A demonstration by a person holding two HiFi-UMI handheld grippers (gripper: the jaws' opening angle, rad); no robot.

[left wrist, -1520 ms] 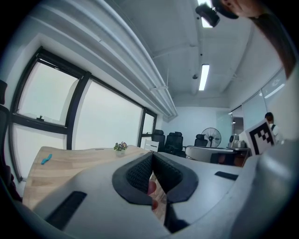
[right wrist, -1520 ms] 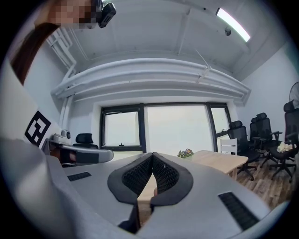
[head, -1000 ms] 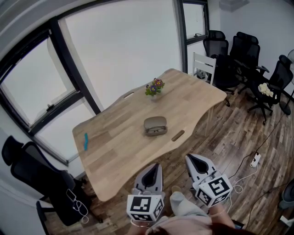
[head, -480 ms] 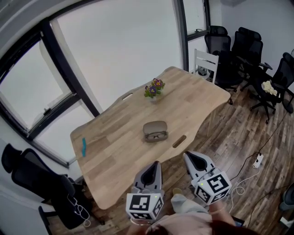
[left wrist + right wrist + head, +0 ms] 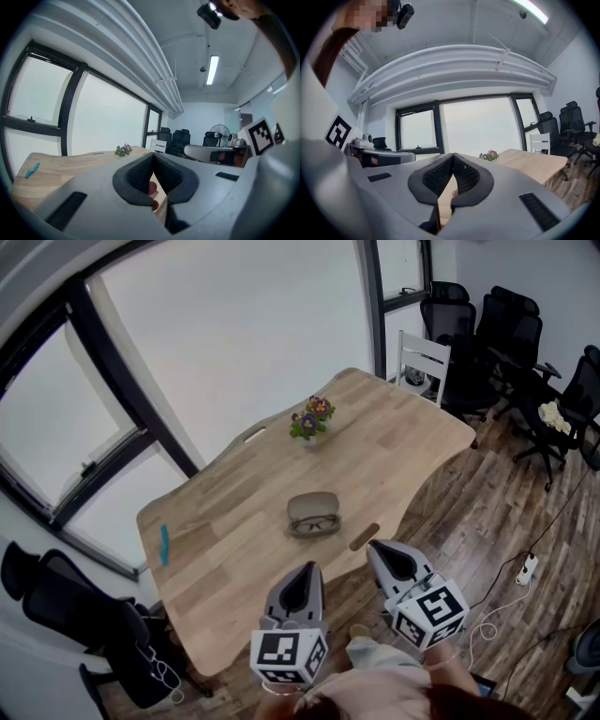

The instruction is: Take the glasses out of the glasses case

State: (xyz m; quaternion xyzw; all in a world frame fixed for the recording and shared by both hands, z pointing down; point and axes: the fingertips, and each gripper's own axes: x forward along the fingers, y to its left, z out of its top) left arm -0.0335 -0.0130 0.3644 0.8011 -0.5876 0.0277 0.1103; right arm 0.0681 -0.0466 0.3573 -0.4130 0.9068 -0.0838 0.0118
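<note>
Open grey glasses case point(image 5: 313, 515), glasses point(image 5: 319, 523) inside, mid-table

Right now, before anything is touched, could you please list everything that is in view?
table: one, light wood, mid-room
glasses case: one, grey, open, mid-table
glasses: one pair, dark-framed, inside the case
flower pot: one, purple and yellow blooms, table's far side
small object: one, teal, table's left end
chair: one, white, table's far end
office chairs: several, black, far right
power strip: one, white, floor at right
left hand-held gripper: grey, shut, empty
right hand-held gripper: grey, shut, empty
</note>
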